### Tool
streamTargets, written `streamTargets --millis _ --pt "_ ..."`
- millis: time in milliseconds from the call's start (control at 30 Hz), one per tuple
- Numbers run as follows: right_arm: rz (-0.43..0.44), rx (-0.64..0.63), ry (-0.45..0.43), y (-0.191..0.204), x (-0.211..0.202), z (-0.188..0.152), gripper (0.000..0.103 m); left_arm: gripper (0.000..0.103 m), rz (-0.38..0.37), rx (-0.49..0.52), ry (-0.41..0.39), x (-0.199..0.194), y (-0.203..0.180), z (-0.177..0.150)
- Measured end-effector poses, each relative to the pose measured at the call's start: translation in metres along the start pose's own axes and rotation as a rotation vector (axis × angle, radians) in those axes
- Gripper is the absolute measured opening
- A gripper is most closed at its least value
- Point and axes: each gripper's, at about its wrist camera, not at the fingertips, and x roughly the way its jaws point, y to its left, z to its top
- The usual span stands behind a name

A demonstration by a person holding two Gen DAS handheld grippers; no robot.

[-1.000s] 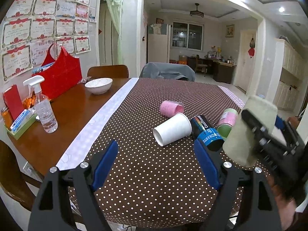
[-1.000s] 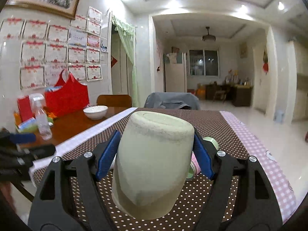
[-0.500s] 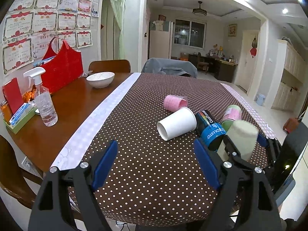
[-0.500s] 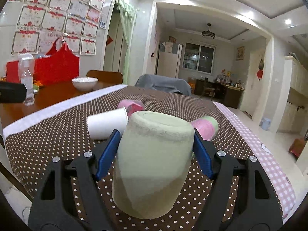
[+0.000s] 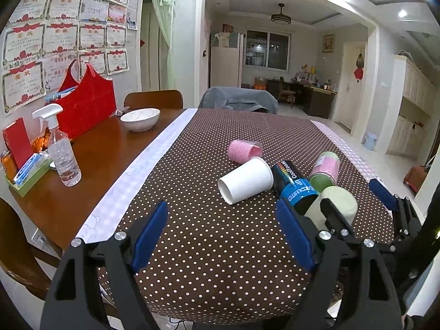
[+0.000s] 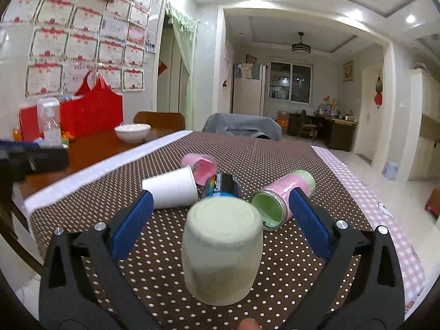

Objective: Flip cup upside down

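Observation:
A pale green cup (image 6: 222, 250) stands upside down on the dotted tablecloth (image 6: 297, 280), its base up, between the fingers of my right gripper (image 6: 220, 221). The right gripper is open and its blue pads stand apart from the cup on both sides. In the left wrist view the same cup (image 5: 339, 206) shows at the right with the right gripper (image 5: 360, 206) around it. My left gripper (image 5: 224, 233) is open and empty over the near part of the cloth.
Lying on the cloth behind the green cup are a white paper cup (image 5: 246, 183), a pink cup (image 5: 244, 151), a black and blue cup (image 5: 294, 185) and a pink-and-green cup (image 5: 326, 169). A spray bottle (image 5: 62, 154), a bowl (image 5: 140, 118) and a red bag (image 5: 85, 110) stand on the bare wood at left.
My right gripper lowered the green cup onto the cloth, then opened and let it go. The cup now stands free upside down. My left gripper barely moved.

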Motion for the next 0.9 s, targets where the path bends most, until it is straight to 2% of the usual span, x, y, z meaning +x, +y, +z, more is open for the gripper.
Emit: streamTargets --millis 400,667,900 --pt "0.087 0.199 0.081 -0.036 -0.017 0.037 0.097 0.080 -0.006 0.023 -0.056 -0.022 -0.016 0.010" --pt "0.095 0.271 0.049 -0.058 -0.048 0.058 0.097 0.080 -0.011 0.044 -0.099 -0.041 -0.029 0.012" --pt "0.049 0.273 0.022 -0.072 -0.080 0.071 0.097 0.080 -0.009 0.046 -0.144 -0.060 -0.036 0.013"
